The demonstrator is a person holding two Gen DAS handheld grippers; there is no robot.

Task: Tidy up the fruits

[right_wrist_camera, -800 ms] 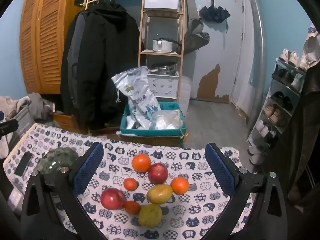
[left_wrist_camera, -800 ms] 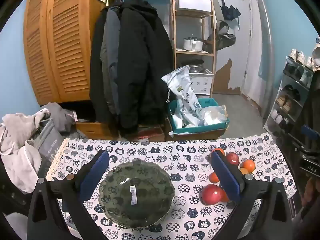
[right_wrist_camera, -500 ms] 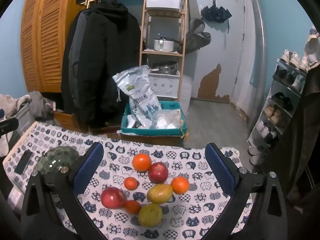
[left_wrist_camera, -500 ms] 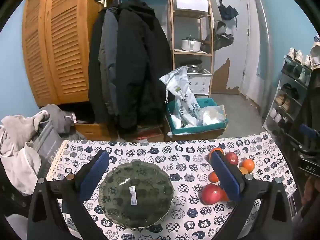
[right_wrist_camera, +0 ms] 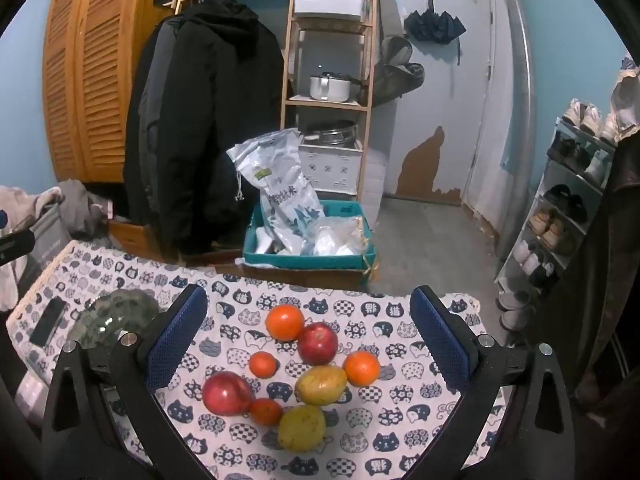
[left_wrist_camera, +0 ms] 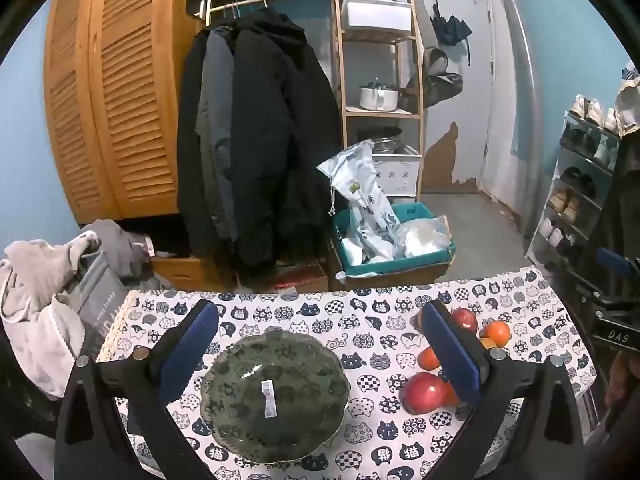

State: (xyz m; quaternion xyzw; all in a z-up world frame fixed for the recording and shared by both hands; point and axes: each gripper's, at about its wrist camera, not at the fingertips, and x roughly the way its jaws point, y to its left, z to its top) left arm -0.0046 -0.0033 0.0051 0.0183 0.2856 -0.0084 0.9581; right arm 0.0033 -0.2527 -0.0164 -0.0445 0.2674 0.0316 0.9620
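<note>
A worktop covered in a white cloth printed with navy cat faces (right_wrist_camera: 256, 304) carries everything here. Near its left side sits a dark green scalloped glass dish (left_wrist_camera: 276, 396) with a small white sticker at its middle and nothing else in it. The left gripper (left_wrist_camera: 318, 350) hangs over that dish, its blue-padded jaws spread wide to either side and closed on nothing.

The fruit lies in a loose cluster towards the right end of the cloth, well apart from the dish. The right gripper (right_wrist_camera: 308, 336) hovers above the cluster, its jaws likewise wide apart and empty. Between them in its view: a large orange (right_wrist_camera: 285, 322) touching a dark red apple (right_wrist_camera: 318, 344), a second orange (right_wrist_camera: 362, 367) beside a yellow-green mango (right_wrist_camera: 322, 385), a small tangerine (right_wrist_camera: 263, 364), a second red apple (right_wrist_camera: 226, 394) touching another small tangerine (right_wrist_camera: 266, 411), and a second yellow-green mango (right_wrist_camera: 302, 428) nearest the camera.

A flat black phone-like slab (right_wrist_camera: 46, 320) lies on the cloth's left edge, beyond the dish. Behind the worktop stands a teal crate of white bags (right_wrist_camera: 308, 248) on the floor.
</note>
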